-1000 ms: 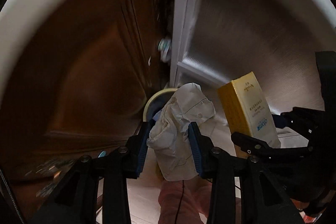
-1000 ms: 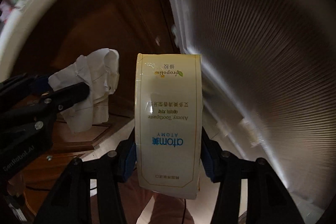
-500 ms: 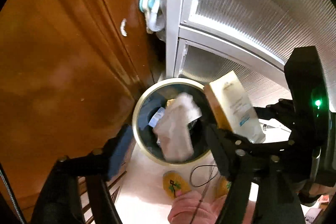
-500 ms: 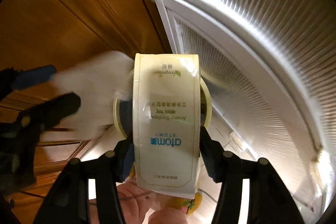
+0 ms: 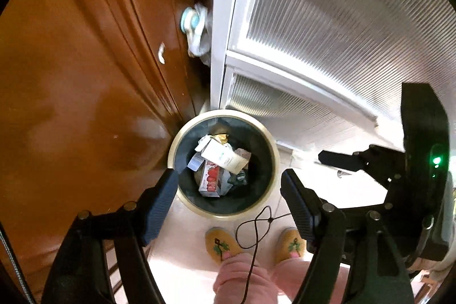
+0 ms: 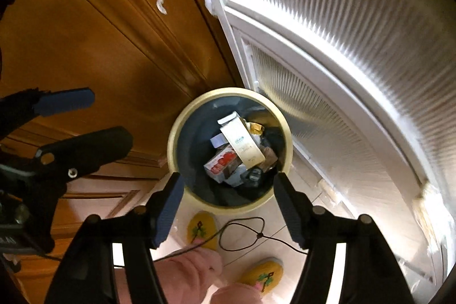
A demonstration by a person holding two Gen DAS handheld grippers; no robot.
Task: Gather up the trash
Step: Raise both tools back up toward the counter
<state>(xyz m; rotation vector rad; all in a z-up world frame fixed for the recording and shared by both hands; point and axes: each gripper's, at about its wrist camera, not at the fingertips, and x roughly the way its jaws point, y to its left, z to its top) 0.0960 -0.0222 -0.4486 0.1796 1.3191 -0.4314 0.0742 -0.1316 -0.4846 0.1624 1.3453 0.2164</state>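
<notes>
I have both grippers pointing steeply down over the waste bin [image 5: 223, 164], which stands on the pale floor in the corner between the brown wooden cabinet [image 5: 85, 76] and the white ribbed-glass door [image 5: 327, 33]. The left gripper [image 5: 229, 200] has its jaws spread wide with nothing between them; they have just been opening. The right gripper [image 6: 226, 202] is likewise spread and empty, its jaws having just been opening too.

The toothpaste box [image 6: 242, 143] lies inside the bin, slanted on top of the other rubbish, beside a red-and-white carton [image 6: 222, 164]. I cannot pick out a crumpled paper for certain among the scraps there.

I judge the box light and fairly stiff, thin card that will dent if squeezed hard; its glossy faces look a little slippery. If I had to lift it again, I would pinch it across the narrow width near mid-length, with gentle pressure. The loose scraps around it look soft and weightless, best gathered at a bunched fold.

A thin black cord [image 5: 258, 224] loops on the floor by the person's yellow slippers [image 5: 221, 244].
</notes>
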